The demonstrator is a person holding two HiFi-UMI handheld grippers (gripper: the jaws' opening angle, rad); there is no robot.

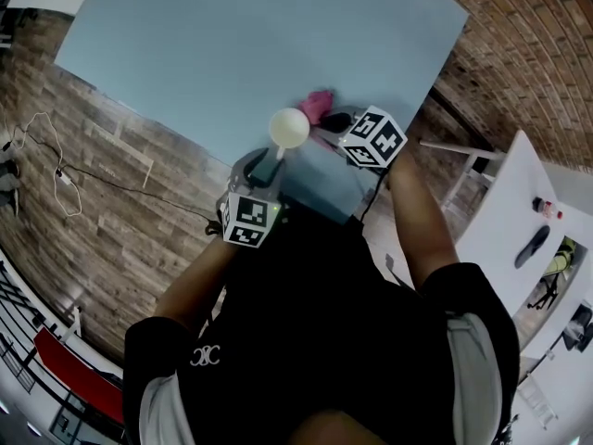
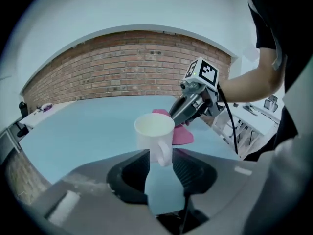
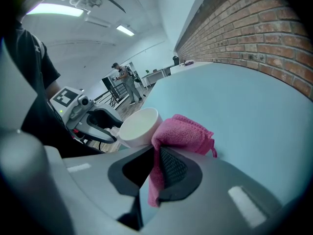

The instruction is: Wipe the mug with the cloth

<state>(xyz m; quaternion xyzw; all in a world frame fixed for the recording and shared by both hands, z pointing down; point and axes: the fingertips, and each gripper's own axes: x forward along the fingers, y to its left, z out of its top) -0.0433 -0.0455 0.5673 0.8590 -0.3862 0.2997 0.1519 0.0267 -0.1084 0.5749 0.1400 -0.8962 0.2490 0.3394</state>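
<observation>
Clamping fingers (image 2: 129, 173) grip mug (image 2: 154, 131) handle, cloth (image 3: 183, 131).

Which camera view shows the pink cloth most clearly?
The right gripper view. There the pink cloth is close and central, pinched in the right tool, with its weave visible. The left gripper view shows only a part of it behind the white mug. The head view shows a small pink patch.

The mug (image 1: 288, 128) is by the table (image 1: 232, 44)'s near edge, cloth (image 1: 318, 106) just to its right.
</observation>
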